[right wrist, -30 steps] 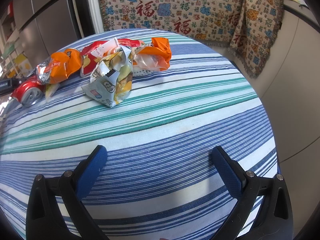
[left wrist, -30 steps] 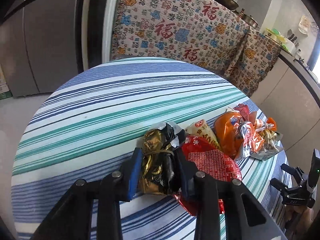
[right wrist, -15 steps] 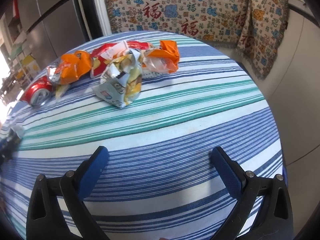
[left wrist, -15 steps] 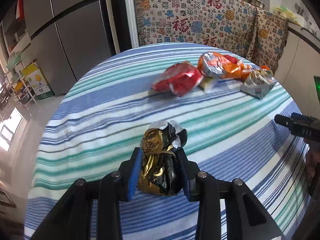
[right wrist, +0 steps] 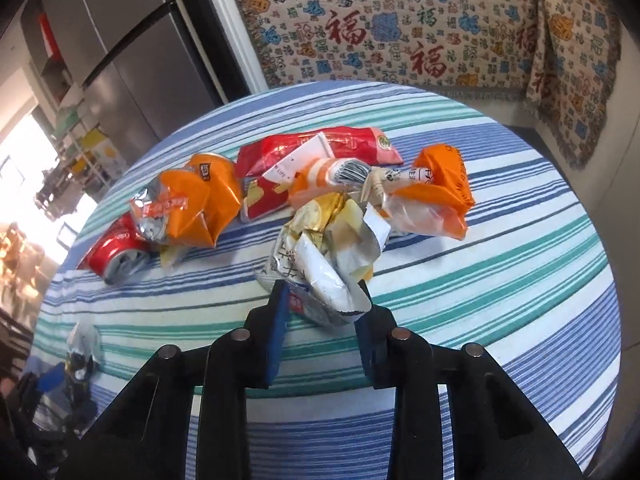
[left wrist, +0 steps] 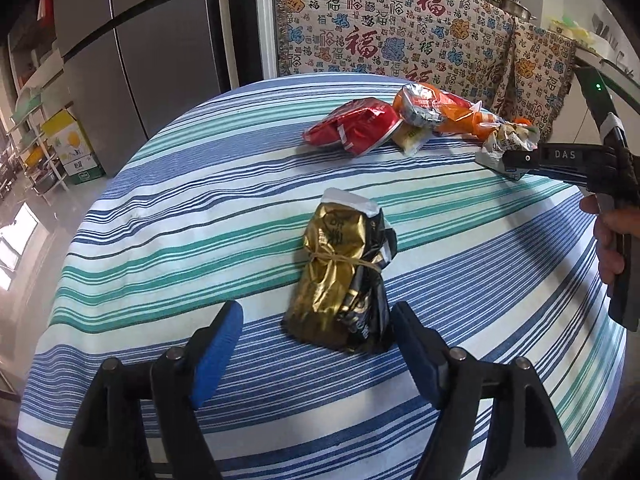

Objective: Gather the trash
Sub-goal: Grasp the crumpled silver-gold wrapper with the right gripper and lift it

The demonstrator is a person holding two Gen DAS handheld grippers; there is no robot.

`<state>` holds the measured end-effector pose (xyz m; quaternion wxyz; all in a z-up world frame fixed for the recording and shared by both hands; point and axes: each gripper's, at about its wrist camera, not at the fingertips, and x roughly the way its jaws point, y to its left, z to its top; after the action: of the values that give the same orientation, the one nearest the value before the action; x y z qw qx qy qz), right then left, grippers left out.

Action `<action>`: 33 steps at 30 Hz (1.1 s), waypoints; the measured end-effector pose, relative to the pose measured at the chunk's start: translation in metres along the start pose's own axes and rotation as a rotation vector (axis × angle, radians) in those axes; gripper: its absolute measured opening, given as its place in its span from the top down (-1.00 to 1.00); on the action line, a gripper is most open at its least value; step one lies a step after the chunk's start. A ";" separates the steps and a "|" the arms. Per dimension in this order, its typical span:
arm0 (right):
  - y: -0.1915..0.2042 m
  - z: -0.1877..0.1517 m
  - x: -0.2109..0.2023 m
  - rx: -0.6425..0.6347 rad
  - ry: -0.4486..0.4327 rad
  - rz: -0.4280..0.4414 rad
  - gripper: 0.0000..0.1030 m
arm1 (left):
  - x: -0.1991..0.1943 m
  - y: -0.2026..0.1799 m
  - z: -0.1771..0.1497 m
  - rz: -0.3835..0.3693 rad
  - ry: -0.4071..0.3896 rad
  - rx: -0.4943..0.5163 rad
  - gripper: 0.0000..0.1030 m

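**Gold wrapper let go, white wrapper pinched**

On the round counter [left wrist: 168, 208] with its blue, green and white striped cloth, the left hand-held gripper [left wrist: 316, 336] has just been opening; its blue-padded jaws stand wide on either side of the crumpled gold-and-black foil wrapper [left wrist: 340, 280], which lies flat on the cloth between them, the pads clear of it on both sides.

Farther back, toward the right, lies the row of remaining trash: a crushed red drinks can [right wrist: 116, 252] at the left end, a crumpled orange-and-silver snack bag [right wrist: 188, 208] touching it, a flattened red snack packet [right wrist: 320, 152] behind, and an orange-and-clear plastic wrapper [right wrist: 436, 196] at the right end.

Just in front of that row, the right hand-held gripper [right wrist: 322, 308] has just been closing, and its jaws now press on the near end of a crumpled white-and-yellow foil wrapper [right wrist: 332, 248], which rests on the cloth. A person's fingers [left wrist: 608, 240] wrap that gripper's handle at the right edge of the left wrist view.
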<state>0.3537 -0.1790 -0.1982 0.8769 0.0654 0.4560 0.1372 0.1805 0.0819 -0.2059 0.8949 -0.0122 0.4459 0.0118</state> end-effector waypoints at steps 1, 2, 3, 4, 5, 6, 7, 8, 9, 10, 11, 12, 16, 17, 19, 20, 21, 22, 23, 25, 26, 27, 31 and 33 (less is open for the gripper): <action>0.002 -0.004 -0.005 -0.021 0.004 0.006 0.50 | -0.001 0.002 -0.001 -0.003 -0.002 0.000 -0.51; 0.005 -0.010 -0.011 -0.040 0.010 0.021 0.51 | -0.001 0.004 -0.002 -0.007 -0.005 0.001 -0.51; 0.007 -0.017 -0.018 -0.061 0.019 0.039 0.52 | -0.002 0.005 -0.003 -0.013 -0.007 0.005 -0.51; 0.010 -0.026 -0.026 -0.086 0.032 0.055 0.52 | -0.002 0.006 -0.003 -0.020 -0.008 0.011 -0.51; 0.013 -0.036 -0.035 -0.116 0.051 0.071 0.52 | -0.003 0.006 -0.004 -0.027 -0.008 0.020 -0.52; 0.016 -0.047 -0.043 -0.140 0.061 0.075 0.52 | -0.003 0.006 -0.004 -0.035 -0.007 0.031 -0.52; 0.018 -0.059 -0.052 -0.167 0.078 0.077 0.52 | -0.003 0.006 -0.005 -0.044 -0.007 0.043 -0.52; 0.018 -0.068 -0.058 -0.186 0.091 0.076 0.52 | -0.004 0.007 -0.006 -0.055 -0.009 0.052 -0.52; 0.017 -0.077 -0.064 -0.196 0.101 0.071 0.51 | -0.004 0.008 -0.007 -0.066 -0.011 0.057 -0.52; 0.015 -0.083 -0.069 -0.201 0.101 0.066 0.50 | -0.005 0.010 -0.007 -0.077 -0.011 0.056 -0.53; 0.012 -0.088 -0.073 -0.198 0.097 0.058 0.48 | -0.004 0.010 -0.006 -0.090 -0.009 0.054 -0.54; 0.009 -0.089 -0.076 -0.195 0.095 0.054 0.45 | -0.004 0.011 -0.005 -0.105 -0.006 0.051 -0.55; 0.000 -0.090 -0.089 -0.172 0.076 0.031 -0.30 | -0.006 0.010 0.007 -0.211 0.019 0.028 -0.55; -0.002 -0.086 -0.091 -0.156 0.069 0.029 -0.35 | -0.007 0.009 0.010 -0.232 0.015 0.027 -0.55; -0.001 -0.079 -0.095 -0.136 0.056 0.031 -0.47 | -0.008 0.007 0.016 -0.246 0.009 0.040 -0.55; 0.002 -0.077 -0.097 -0.137 0.052 0.027 -0.52 | -0.006 0.006 0.019 -0.239 0.007 0.050 -0.55; 0.007 -0.075 -0.097 -0.145 0.048 0.015 -0.61 | -0.004 0.004 0.022 -0.230 0.010 0.066 -0.55; 0.011 -0.072 -0.096 -0.151 0.050 -0.002 -0.69 | 0.001 0.002 0.024 -0.227 0.023 0.081 -0.55; 0.015 -0.069 -0.093 -0.153 0.061 -0.027 -0.72 | 0.006 0.001 0.025 -0.220 0.042 0.090 -0.55; 0.021 -0.064 -0.082 -0.159 0.084 -0.059 -0.73 | 0.015 0.000 0.026 -0.211 0.065 0.100 -0.55; 0.022 -0.062 -0.075 -0.160 0.100 -0.079 -0.72 | 0.015 -0.002 0.027 -0.201 0.055 0.115 -0.55; 0.022 -0.060 -0.068 -0.154 0.122 -0.102 -0.54 | 0.016 -0.004 0.028 -0.193 0.054 0.127 -0.55; 0.016 -0.058 -0.069 -0.101 0.120 -0.074 0.47 | 0.011 -0.005 0.027 -0.188 0.037 0.137 0.17; 0.019 -0.059 -0.081 -0.104 0.089 -0.064 0.48 | 0.008 -0.003 0.024 -0.197 0.019 0.129 0.19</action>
<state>0.2575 -0.1857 -0.1647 0.8619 -0.0012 0.4887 0.1352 0.2049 0.0795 -0.1976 0.8863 0.0015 0.4511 -0.1048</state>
